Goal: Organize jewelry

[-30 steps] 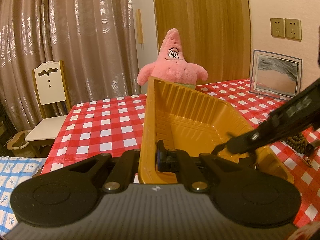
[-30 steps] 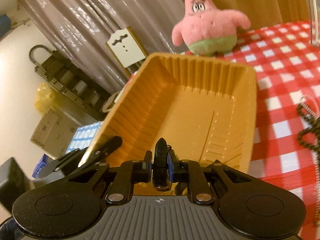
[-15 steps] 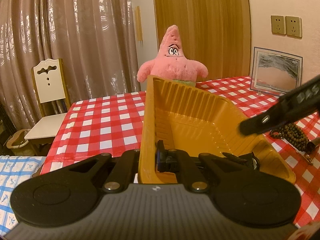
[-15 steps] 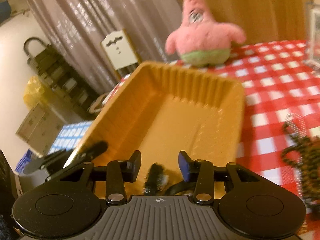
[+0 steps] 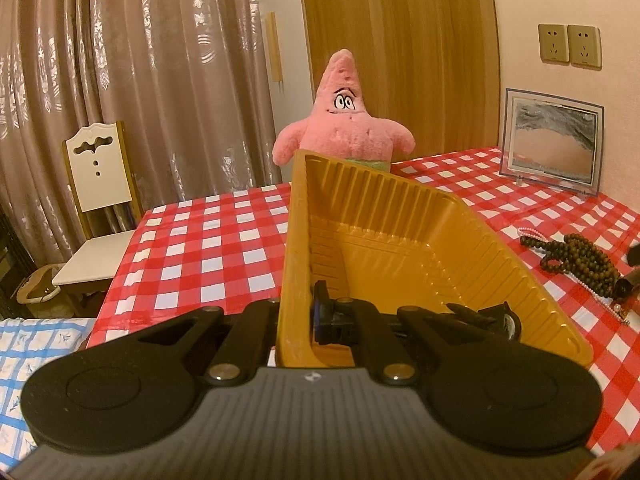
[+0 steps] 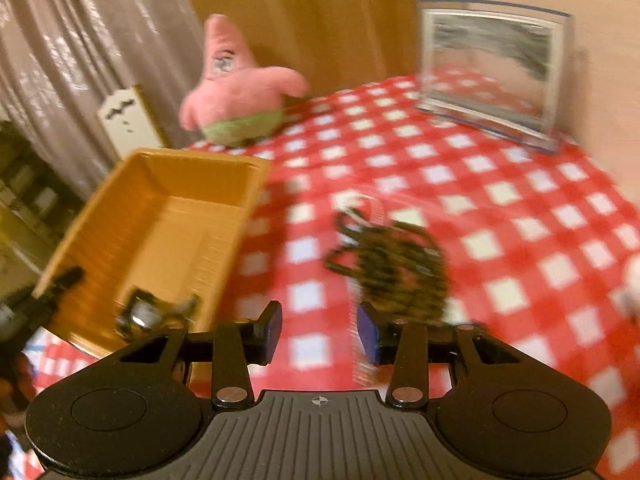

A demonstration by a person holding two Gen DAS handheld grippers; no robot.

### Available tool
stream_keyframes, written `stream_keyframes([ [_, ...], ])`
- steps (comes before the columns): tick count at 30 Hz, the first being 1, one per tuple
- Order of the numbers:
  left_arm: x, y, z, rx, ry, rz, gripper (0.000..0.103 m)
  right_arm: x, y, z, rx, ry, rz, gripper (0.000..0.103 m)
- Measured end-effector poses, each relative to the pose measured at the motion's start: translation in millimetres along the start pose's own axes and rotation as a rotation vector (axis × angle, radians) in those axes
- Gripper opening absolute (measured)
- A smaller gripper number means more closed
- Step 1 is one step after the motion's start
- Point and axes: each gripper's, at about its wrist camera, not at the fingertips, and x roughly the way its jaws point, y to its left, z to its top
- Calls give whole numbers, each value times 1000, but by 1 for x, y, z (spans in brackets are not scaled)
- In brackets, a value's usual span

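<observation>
Glossy ribbed plastic tray (image 5: 400, 216), fuzzy plush toy (image 5: 344, 128)

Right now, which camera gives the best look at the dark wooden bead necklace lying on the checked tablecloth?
The left wrist view: the dark wooden bead necklace is sharp there, single beads visible, beside the orange plastic tray. The right wrist view shows the necklace nearer and more central, but smeared by motion blur.
</observation>
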Motion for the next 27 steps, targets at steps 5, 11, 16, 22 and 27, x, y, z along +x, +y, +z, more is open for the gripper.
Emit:
stream_keyframes([
  [5, 0, 0, 0, 6, 0, 0, 3, -18, -28, -16, 14, 37, -71, 42],
  [11, 0, 0, -1, 9, 3, 2, 3, -25, -38, -27, -33, 57, -122, 42],
  [16, 0, 0, 0, 11, 5, 4, 3, -16, -28, -32, -87, 71, -98, 42],
  [22, 0, 0, 0, 12, 5, 4, 2, -2, -10, -35, -170, 70, -60, 33],
  [27, 0, 1, 0, 12, 6, 2, 2, 14, 0, -35, -214, 85, -39, 19],
])
